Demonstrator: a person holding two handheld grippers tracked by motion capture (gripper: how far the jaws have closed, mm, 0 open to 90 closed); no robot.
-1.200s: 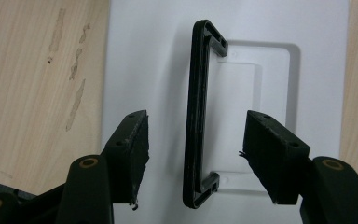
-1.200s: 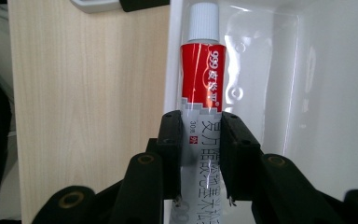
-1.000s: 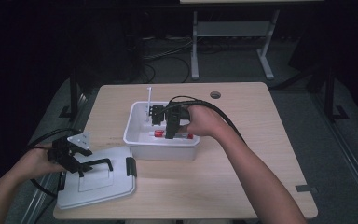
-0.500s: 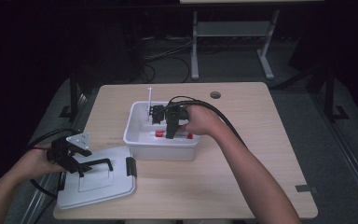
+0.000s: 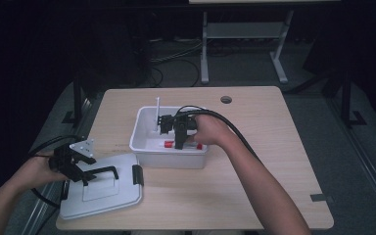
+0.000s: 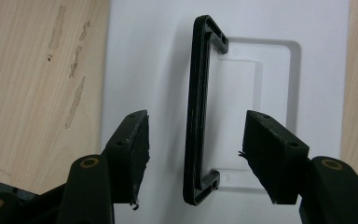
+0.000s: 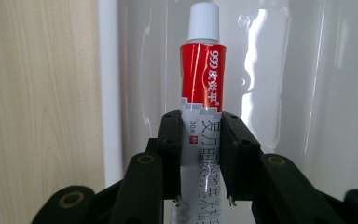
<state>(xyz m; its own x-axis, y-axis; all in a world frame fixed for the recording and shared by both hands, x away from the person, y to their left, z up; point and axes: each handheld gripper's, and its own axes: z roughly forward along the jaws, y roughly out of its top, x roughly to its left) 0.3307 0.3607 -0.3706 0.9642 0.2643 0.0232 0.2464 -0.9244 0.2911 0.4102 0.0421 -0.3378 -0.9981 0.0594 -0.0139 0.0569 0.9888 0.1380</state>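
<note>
I see a red and silver-grey tube (image 7: 202, 93) with a white cap (image 7: 203, 21) and white lettering, a white bin (image 5: 169, 155), a white lid (image 6: 168, 56) with a black handle (image 6: 198, 107), and a pale woodgrain table (image 5: 274, 161).

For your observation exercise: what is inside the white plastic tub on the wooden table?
White plastic tub: a red-and-white ointment tube held by the right gripper, plus a thin white stick. Hand and gripper hide the remaining floor.

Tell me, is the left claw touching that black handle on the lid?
Apart. In the left gripper view the left claw straddles the black handle, white lid showing either side.
</note>
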